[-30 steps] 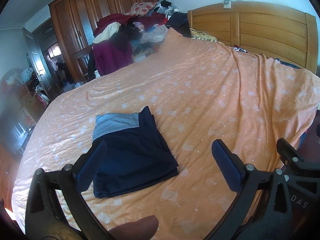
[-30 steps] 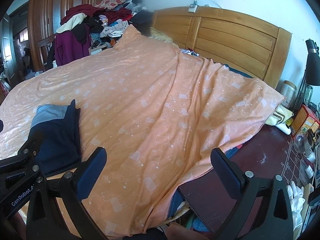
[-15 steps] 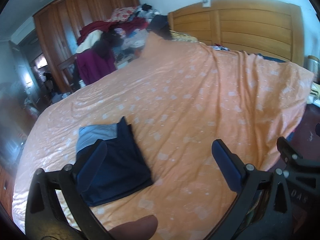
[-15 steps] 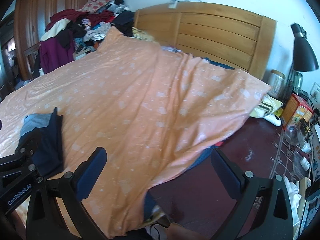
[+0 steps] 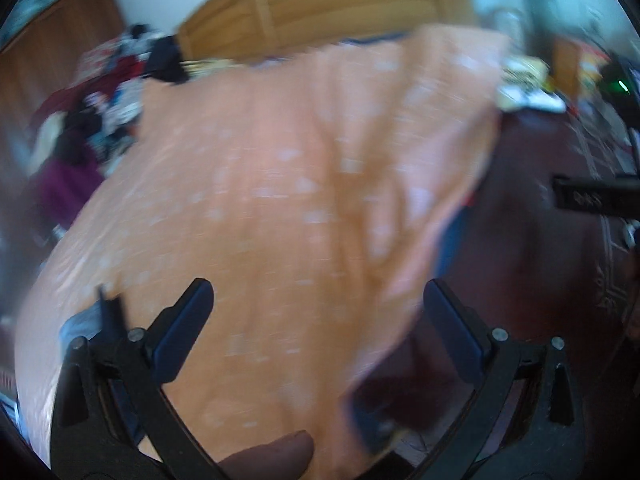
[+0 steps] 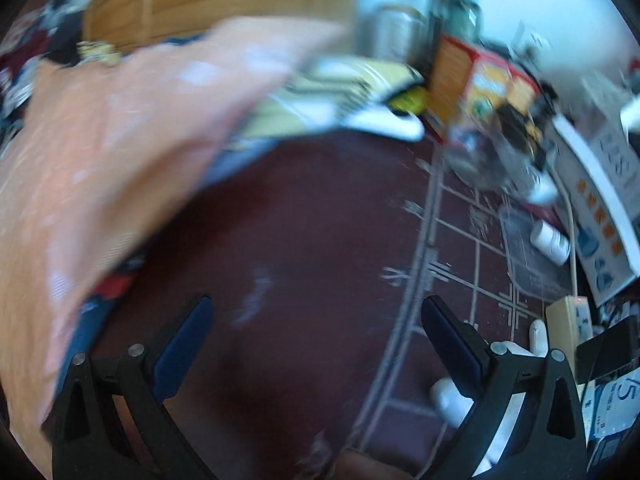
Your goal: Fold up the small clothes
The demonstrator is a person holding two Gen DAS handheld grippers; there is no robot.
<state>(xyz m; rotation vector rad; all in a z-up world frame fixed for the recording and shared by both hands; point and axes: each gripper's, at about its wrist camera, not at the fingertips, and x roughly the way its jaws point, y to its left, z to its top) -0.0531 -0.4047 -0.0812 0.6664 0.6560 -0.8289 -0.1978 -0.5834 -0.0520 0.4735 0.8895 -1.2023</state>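
Note:
Both views are smeared by motion. My left gripper [image 5: 318, 326] is open and empty above the orange bedspread [image 5: 280, 200]. A sliver of the folded navy shorts [image 5: 96, 316] shows at the lower left, mostly hidden behind my left finger. My right gripper [image 6: 316, 340] is open and empty too, hanging over the dark red floor [image 6: 300, 260] beside the bed. The bedspread's hanging edge [image 6: 100, 140] fills the left of the right wrist view. The shorts do not appear there.
A heap of clothes [image 5: 100, 92] lies at the bed's far left, by the wooden headboard [image 5: 320, 8]. Right of the bed stand an orange box [image 6: 480, 76], a metal canister [image 6: 396, 32], white bottles [image 6: 550, 238], a white carton [image 6: 600, 208] and striped fabric [image 6: 340, 96].
Both grippers have swung right, away from the folded shorts. The shorts slid to the left edge of the left wrist view and out of the right one. Floor and bedside clutter came into sight.

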